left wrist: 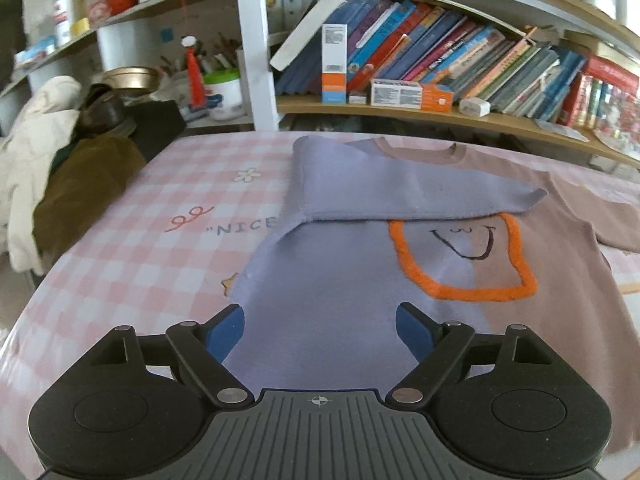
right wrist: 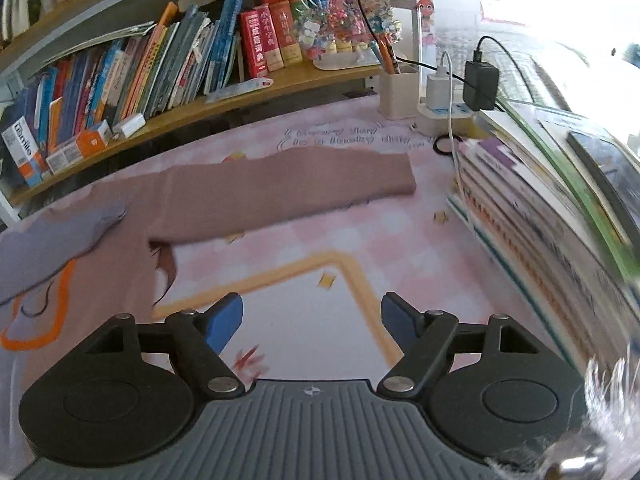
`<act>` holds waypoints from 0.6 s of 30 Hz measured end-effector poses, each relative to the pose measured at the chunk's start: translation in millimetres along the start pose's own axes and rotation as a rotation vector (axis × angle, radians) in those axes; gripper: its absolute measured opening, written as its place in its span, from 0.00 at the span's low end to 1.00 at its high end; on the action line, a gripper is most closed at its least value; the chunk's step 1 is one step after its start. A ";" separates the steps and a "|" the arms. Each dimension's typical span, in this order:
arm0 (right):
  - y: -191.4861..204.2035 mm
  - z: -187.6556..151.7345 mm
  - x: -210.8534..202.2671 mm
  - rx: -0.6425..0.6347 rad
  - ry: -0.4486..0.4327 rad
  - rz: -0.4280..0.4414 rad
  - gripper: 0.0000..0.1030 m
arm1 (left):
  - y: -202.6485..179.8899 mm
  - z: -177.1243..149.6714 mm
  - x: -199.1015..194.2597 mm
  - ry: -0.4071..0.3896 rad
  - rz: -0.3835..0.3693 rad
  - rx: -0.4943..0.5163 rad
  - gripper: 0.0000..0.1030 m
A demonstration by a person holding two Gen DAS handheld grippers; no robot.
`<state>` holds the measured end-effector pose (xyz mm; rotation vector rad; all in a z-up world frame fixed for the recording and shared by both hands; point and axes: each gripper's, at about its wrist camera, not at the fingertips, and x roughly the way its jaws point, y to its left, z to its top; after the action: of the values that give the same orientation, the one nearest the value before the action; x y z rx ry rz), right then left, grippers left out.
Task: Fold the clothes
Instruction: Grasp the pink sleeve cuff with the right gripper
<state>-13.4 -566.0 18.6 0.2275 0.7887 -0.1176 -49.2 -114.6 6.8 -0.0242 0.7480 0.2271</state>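
While both claws hang over table, neither grips anything. Left gripper (left wrist: 320, 330): jaws spread, empty, lilac half of sweater (left wrist: 320, 300) directly beneath and ahead. Beyond it, lilac sleeve (left wrist: 392, 192) already folded across chest. Right gripper (right wrist: 312, 322): jaws spread, empty, over bare tablecloth (right wrist: 400, 240); sweater body off to its left. Ahead and slightly left, brown sleeve (right wrist: 288, 192) lies outstretched, long axis crosswise to claw, cuff toward right. Judgement: right hand nearer; brown sleeve next.
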 end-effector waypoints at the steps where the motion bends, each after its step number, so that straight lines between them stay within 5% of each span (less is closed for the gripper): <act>1: -6.0 5.5 5.9 -0.002 0.004 0.010 0.73 | -6.3 -2.4 -2.3 0.002 0.015 -0.006 0.83; 10: -38.4 49.5 54.5 -0.058 0.026 0.070 0.73 | -53.3 -40.3 -19.3 0.121 0.080 -0.006 0.84; 18: -56.6 65.7 88.3 0.026 0.073 0.090 0.72 | -70.1 -52.0 -29.9 0.152 0.104 -0.007 0.84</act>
<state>83.0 -638.8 -8.7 0.2931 0.8483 -0.0352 -90.4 -194.2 -15.2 -0.0098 0.9014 0.3295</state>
